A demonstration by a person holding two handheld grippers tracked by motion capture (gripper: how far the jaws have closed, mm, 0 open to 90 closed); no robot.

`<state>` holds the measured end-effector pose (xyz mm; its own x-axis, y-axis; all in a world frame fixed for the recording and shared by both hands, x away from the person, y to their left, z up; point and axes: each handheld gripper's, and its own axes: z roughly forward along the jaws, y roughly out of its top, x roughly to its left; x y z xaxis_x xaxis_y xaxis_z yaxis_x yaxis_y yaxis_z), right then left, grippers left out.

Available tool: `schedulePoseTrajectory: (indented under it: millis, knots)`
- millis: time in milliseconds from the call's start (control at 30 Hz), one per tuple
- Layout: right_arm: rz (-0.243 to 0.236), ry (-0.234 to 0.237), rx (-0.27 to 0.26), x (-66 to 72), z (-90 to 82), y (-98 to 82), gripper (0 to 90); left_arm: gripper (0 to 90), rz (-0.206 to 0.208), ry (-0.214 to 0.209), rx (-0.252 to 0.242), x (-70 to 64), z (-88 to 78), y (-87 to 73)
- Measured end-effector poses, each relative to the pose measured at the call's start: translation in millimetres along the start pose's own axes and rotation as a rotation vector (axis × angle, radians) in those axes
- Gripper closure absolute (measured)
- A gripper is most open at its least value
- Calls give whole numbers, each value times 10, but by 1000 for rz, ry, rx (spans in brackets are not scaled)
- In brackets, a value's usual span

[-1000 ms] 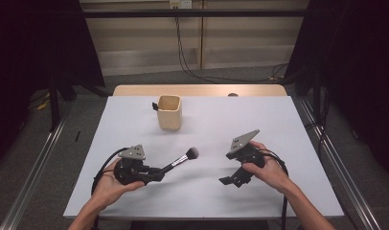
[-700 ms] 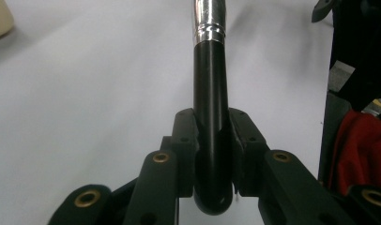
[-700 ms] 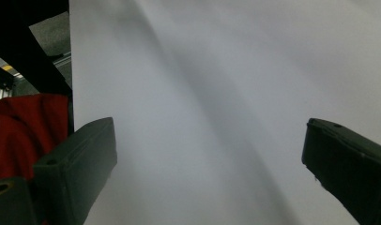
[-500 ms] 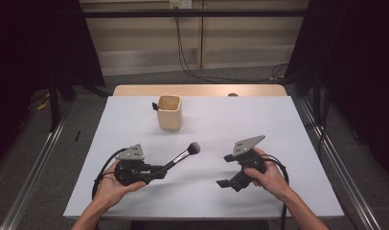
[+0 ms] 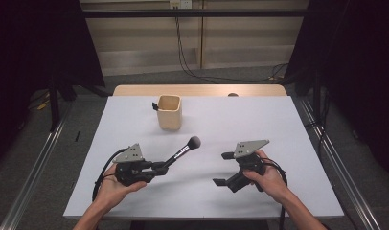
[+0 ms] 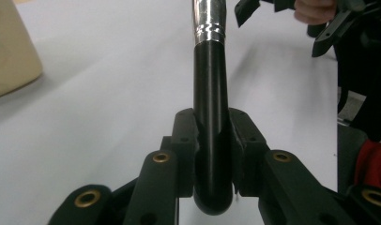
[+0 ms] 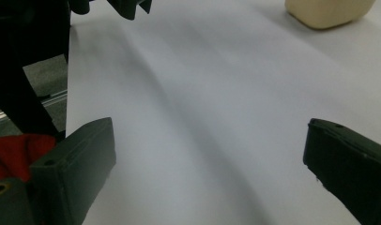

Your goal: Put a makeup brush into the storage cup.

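A makeup brush with a black handle (image 5: 176,156), silver ferrule and dark bristle head (image 5: 194,142) points up and to the right over the white table (image 5: 259,124). My left gripper (image 5: 160,166) is shut on the handle's lower end. In the left gripper view both pads clamp the handle (image 6: 211,117) of that gripper (image 6: 212,136). My right gripper (image 5: 223,168) is held just above the table at the right, jaws wide apart and facing left. The right gripper view has nothing but bare table between the jaws of this gripper (image 7: 209,154).
A beige square cup (image 5: 169,112) stands upright toward the far side of the table, with a small black item (image 5: 155,106) at its left rim. It appears as the cup (image 6: 10,47) and the cup (image 7: 329,11) in the gripper views. Cables trail from both grippers toward the near edge.
The brush head has tipped slightly farther away and up. The right gripper has drifted a little toward the near edge, jaws still apart.
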<state>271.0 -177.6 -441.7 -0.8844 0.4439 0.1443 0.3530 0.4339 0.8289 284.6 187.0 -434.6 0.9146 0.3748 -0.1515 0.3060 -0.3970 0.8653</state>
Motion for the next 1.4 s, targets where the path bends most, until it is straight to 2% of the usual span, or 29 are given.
schedulePoseTrajectory:
  millis: [33,100,167,233,333,433,500,600,900,967,1133,1233,1400]
  knots:
    - [-5,-13,-10,12,7,3,29,745,-1,-6,-7,0,-1,4]
    - [20,-2,-30,17,13,9,26,745,-1,-3,-22,-6,-4,11]
    - [18,-38,-39,20,19,11,30,745,-7,-8,-36,-8,-8,15]
    - [37,-40,-63,9,21,8,32,745,-3,-8,-48,-17,-12,24]
    - [22,-56,-102,-5,26,18,33,745,-5,-9,-71,-30,-6,41]
    - [35,-35,-144,9,29,42,28,745,-2,-12,-83,-44,13,70]
    - [32,-38,-163,31,26,63,27,745,-5,-19,-94,-59,41,94]
    - [39,-1,-200,41,16,90,22,745,7,-25,-96,-80,80,129]
    - [23,49,-242,65,39,152,19,745,28,-11,-118,-115,163,237]
    - [22,53,-241,62,44,184,19,745,21,-12,-139,-116,176,259]
    - [29,61,-268,32,50,267,18,745,34,-13,-161,-121,218,320]
    - [33,64,-289,10,60,308,23,745,36,-19,-189,-148,290,339]
    - [44,70,-329,9,76,342,69,745,53,-35,-178,-194,359,339]
